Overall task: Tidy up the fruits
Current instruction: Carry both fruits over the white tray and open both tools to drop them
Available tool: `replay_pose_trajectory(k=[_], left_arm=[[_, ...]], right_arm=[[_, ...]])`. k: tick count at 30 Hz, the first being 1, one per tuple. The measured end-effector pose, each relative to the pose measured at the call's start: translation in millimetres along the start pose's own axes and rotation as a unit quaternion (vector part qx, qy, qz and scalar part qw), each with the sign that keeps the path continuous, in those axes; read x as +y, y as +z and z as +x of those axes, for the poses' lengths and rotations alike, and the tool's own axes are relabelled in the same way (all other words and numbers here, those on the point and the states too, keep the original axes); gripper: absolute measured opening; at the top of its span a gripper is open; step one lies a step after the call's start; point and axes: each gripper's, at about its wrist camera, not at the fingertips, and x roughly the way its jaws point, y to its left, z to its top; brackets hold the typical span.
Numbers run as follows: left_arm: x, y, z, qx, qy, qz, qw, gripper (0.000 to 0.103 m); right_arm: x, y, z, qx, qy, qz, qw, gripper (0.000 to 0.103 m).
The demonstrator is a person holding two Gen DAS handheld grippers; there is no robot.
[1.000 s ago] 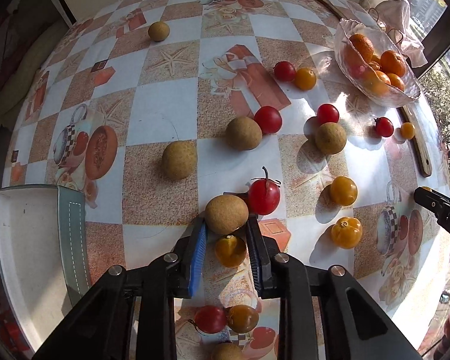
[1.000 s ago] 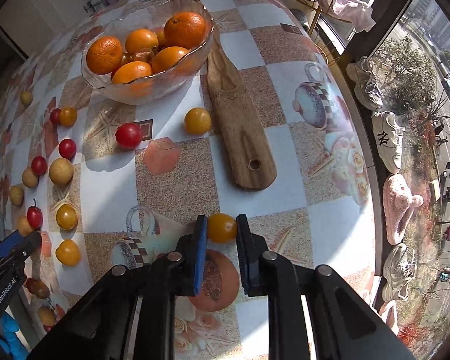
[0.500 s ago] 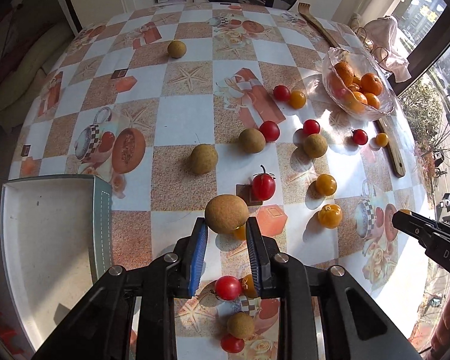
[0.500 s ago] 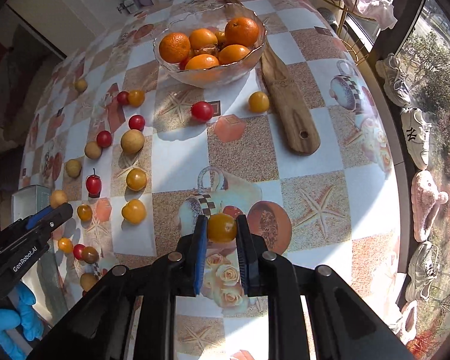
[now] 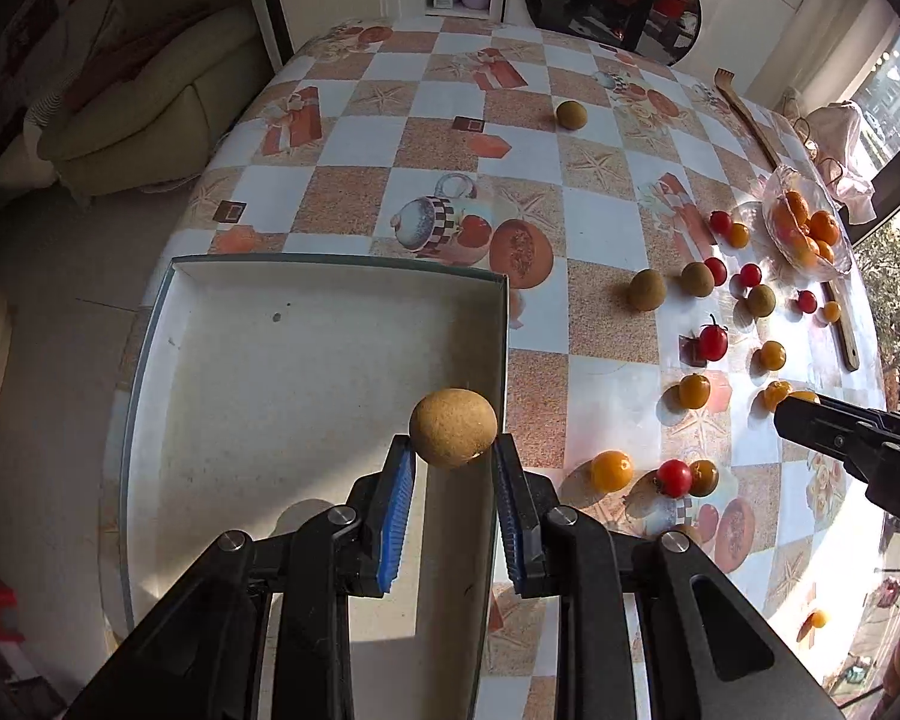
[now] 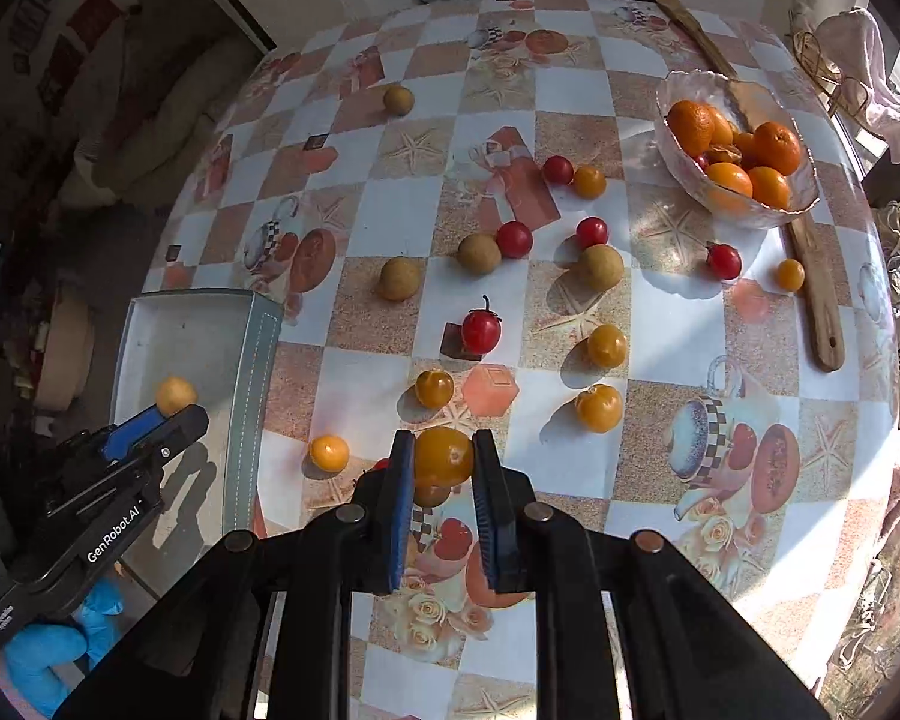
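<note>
**Both grippers loaded, left over the tray**

We pinch a round brown fruit (image 5: 453, 427) in the left gripper (image 5: 453, 456), above the white tray (image 5: 306, 360); being round, it shows no long axis. Its side reads "GenRobot.AI". We clamp a yellow tomato (image 6: 443, 456) in the right gripper (image 6: 443, 459) above the checkered tablecloth (image 6: 570, 90). Ahead lie loose tomatoes and a glass bowl (image 6: 744, 204) of oranges.

"GenRobot.AI" stands in white on the left claw (image 6: 177, 414) body.

A wooden paddle (image 6: 813, 276) lies on the patterned tablecloth (image 6: 570, 102)
</note>
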Motion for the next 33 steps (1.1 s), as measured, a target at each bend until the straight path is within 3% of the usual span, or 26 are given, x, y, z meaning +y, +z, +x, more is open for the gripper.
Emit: replay_pose_trajectory(k=[6,10,15,20,22,23,24,26,28,30,33], left_arm=[[70,-9,20,0.017,0.048,-0.029,0.9982,0.028],[103,-14,40,0.036,0.061,-0.055,0.9960,0.028],[116,-20,53,0.041,0.061,-0.058,0.9955,0.028],[110,-25,53,0.034,0.071,-0.030,0.9965,0.028],[110,-26,53,0.031,0.074,-0.027,0.9964,0.039],[110,-27,53,0.032,0.077,-0.027,0.9962,0.071],[108,-30,50,0.024,0.084,-0.026,0.9959,0.086],[105,-33,44,0.014,0.088,-0.017,0.9959,0.086],[104,-36,44,0.023,0.088,-0.011,0.9958,0.086],[104,-40,38,0.028,0.093,-0.008,0.9952,0.086],[103,-44,31,0.031,0.092,-0.007,0.9953,0.086]], right_arm=[[85,19,37,0.023,0.040,-0.055,0.997,0.020],[126,26,70,0.048,0.056,-0.070,0.995,0.020],[156,30,109,0.080,0.039,-0.090,0.992,0.020],[167,29,136,0.108,0.014,-0.099,0.989,0.022],[171,29,137,0.103,0.008,-0.108,0.989,0.024],[173,28,137,0.105,0.005,-0.113,0.988,0.026],[176,28,139,0.105,0.005,-0.116,0.988,0.029],[179,27,139,0.110,0.016,-0.114,0.987,0.052],[180,27,136,0.107,0.012,-0.114,0.988,0.066],[179,27,130,0.097,0.019,-0.110,0.989,0.068],[174,29,114,0.082,0.037,-0.095,0.991,0.078]])
